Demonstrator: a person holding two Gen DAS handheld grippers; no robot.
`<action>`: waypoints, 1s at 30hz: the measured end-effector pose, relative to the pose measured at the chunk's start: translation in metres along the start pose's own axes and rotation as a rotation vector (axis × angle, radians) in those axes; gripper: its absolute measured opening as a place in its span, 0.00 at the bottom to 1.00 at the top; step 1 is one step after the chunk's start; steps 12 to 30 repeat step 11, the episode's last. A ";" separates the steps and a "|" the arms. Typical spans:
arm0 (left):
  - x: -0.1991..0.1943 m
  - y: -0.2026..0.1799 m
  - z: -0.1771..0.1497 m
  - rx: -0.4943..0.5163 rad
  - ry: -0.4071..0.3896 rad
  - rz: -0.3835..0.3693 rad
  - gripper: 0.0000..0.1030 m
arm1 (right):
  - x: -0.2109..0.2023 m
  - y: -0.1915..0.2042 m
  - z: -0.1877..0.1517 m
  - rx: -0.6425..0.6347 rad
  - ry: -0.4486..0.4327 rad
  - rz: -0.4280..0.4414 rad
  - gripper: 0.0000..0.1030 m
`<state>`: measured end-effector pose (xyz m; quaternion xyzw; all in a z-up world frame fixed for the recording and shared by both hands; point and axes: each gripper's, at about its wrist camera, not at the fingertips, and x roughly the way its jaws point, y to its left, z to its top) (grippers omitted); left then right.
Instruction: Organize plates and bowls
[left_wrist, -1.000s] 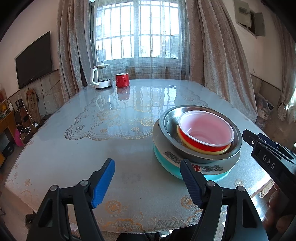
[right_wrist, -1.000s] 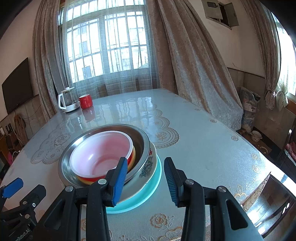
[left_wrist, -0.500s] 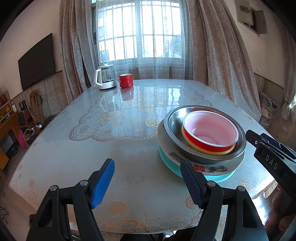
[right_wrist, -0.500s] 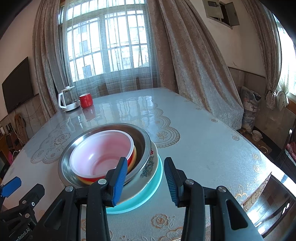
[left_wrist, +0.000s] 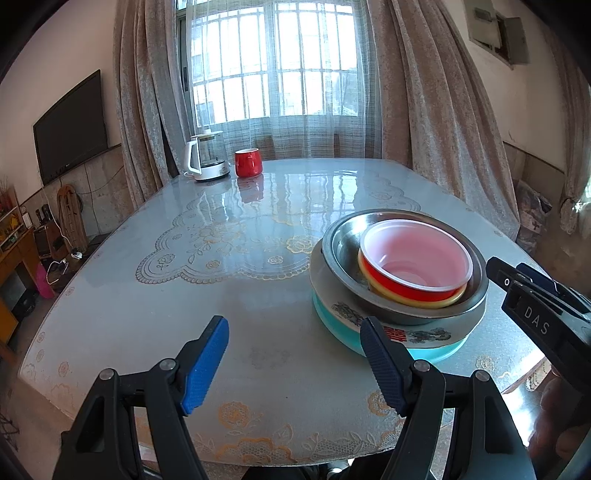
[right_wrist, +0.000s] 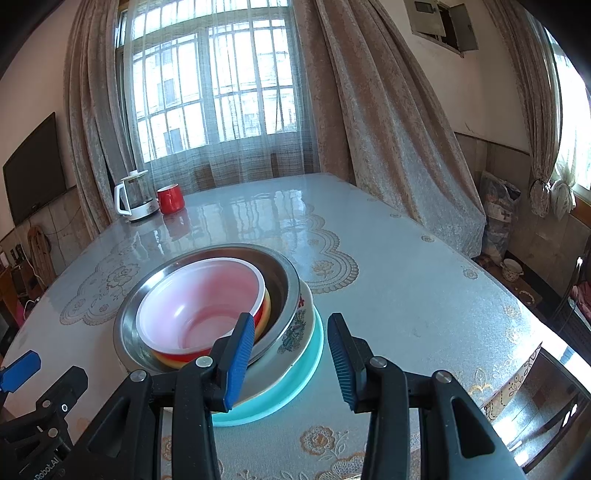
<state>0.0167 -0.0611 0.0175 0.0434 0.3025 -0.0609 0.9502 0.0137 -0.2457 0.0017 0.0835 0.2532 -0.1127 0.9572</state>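
Crockery stands nested in one stack on the glass-topped table (left_wrist: 236, 302), at the right of centre in the left wrist view and at the lower left of centre in the right wrist view; a teal plate (right_wrist: 306, 365) lies lowest, a white plate with a printed pattern (left_wrist: 424, 334) on it, a steel bowl (left_wrist: 343, 243) on that, then a yellow bowl (left_wrist: 417, 301) (only its rim shows) and a red bowl with a white inside (left_wrist: 413, 254) uppermost. The left gripper (left_wrist: 295, 363) hangs over the near table edge at the bottom of its frame, its blue pads wide apart with nothing between them; the right-hand pad overlaps the stack's near rim in the view, contact not clear. The right gripper (right_wrist: 291, 360) sits at the bottom centre of its frame, jaws parted more narrowly and empty, the stack's near rim behind them. At the table's far end, upper left in both views, a glass kettle (left_wrist: 205, 160) stands just beside a red mug (left_wrist: 248, 162). A wall television (left_wrist: 70, 125) hangs at the left; curtains (right_wrist: 388, 122) flank the window.
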 end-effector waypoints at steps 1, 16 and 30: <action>0.000 0.000 0.000 -0.001 -0.002 -0.004 0.72 | 0.000 0.000 0.000 -0.001 0.000 -0.001 0.40; 0.000 0.004 0.002 -0.022 -0.033 -0.010 0.72 | 0.001 -0.004 0.000 0.007 -0.005 -0.002 0.40; 0.000 0.004 0.002 -0.022 -0.033 -0.010 0.72 | 0.001 -0.004 0.000 0.007 -0.005 -0.002 0.40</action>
